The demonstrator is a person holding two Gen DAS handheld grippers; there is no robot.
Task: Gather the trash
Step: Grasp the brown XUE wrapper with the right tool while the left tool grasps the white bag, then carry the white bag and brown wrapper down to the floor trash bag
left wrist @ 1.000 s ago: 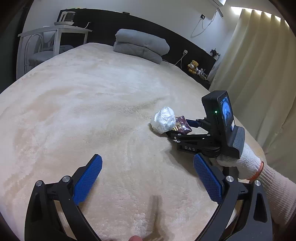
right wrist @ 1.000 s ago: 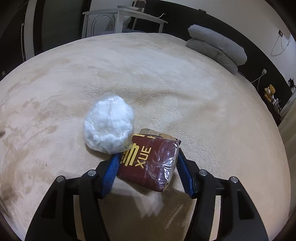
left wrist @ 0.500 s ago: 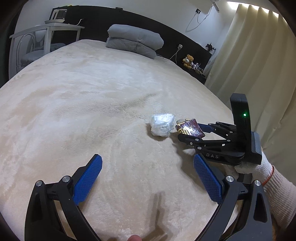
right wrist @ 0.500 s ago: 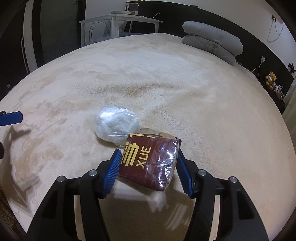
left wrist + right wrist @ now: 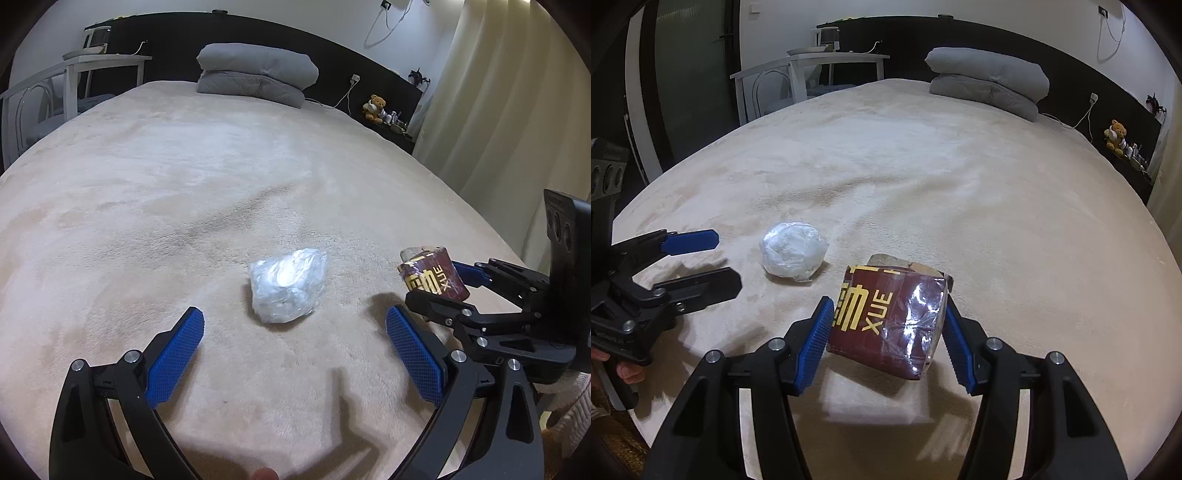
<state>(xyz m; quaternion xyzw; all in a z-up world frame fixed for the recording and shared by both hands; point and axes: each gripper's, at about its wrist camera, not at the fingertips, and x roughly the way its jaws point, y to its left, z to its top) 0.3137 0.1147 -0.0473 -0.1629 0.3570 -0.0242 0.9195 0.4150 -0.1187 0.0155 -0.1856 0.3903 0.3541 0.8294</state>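
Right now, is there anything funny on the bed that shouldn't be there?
Yes. A crumpled clear plastic wad lies loose on the beige bedspread, which is trash, not bedding. The dark red packet, clamped in the right gripper, looks torn open at its top, with its wrapper wrinkled. The grey folded bedding looks tidy.

Each hand-held gripper, left (image 5: 293, 338) and right (image 5: 886, 339), is a black frame of angular linkage arms joined with round silver screws. The fingers (image 5: 175, 356) carry flat blue pads with a fine cross-hatched grip. A black box with round ports (image 5: 563, 229) stands on the right one's back. At the lower right edge shows a white knitted sleeve (image 5: 574, 417).
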